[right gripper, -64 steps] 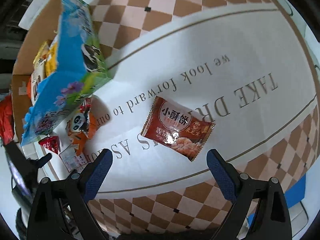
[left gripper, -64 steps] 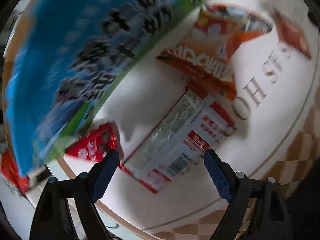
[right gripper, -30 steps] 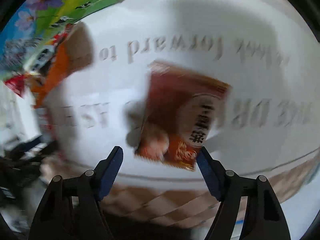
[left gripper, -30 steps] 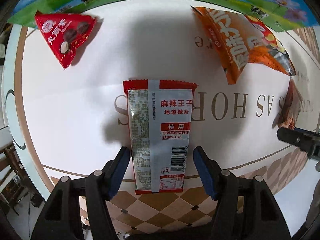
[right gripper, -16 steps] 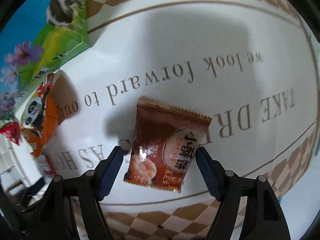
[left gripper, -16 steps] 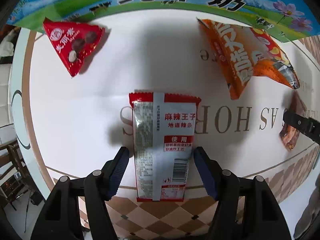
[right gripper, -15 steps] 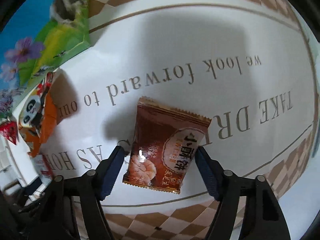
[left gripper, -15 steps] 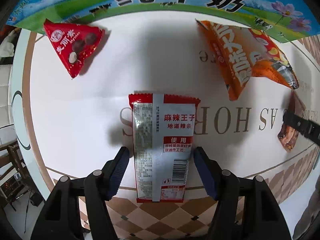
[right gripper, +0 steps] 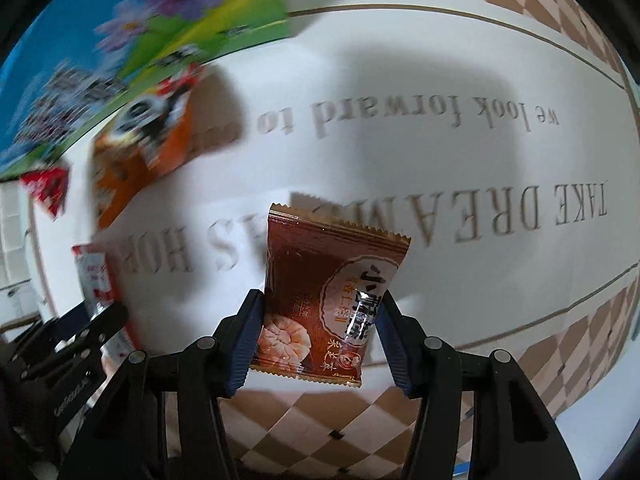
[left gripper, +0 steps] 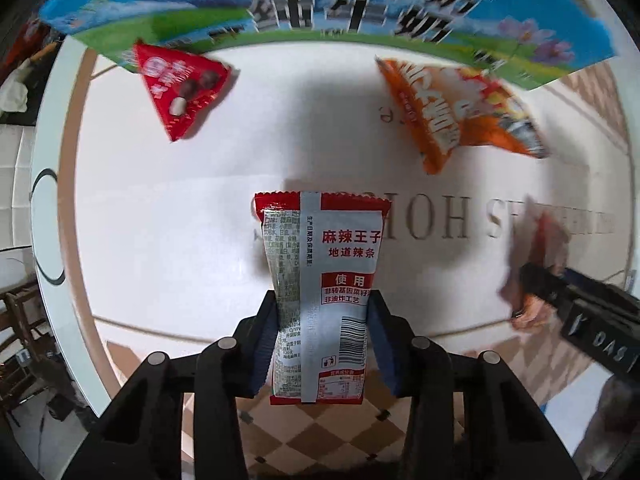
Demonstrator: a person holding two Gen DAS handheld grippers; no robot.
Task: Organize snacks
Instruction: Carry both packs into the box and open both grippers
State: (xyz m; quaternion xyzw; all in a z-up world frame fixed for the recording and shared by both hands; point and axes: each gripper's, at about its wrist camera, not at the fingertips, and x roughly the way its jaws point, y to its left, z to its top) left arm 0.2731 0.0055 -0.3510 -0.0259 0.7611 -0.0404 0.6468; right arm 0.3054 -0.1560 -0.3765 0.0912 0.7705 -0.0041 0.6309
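- Spicy strip packet (left gripper: 320, 300): glossy foil-like plastic film, crimped ends.
- Brown pastry packet (right gripper: 328, 300): shiny plastic wrapper reflecting light.
- Milk carton box (left gripper: 320, 0): smooth printed cardboard.
- Desk (left gripper: 180, 220): smooth, matt printed covering.
- Gripper pads (left gripper: 382, 344): ribbed blue, matt.

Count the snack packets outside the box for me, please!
4: silver packet in the left tool, brown packet in the right tool, red triangle and orange bag lying near the box. More may be hidden.

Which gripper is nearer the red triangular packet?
Left. The left gripper, closing on the red-and-silver pack, has the red triangular packet just ahead to its left. The right gripper, closing on the brown pack, is farther off.
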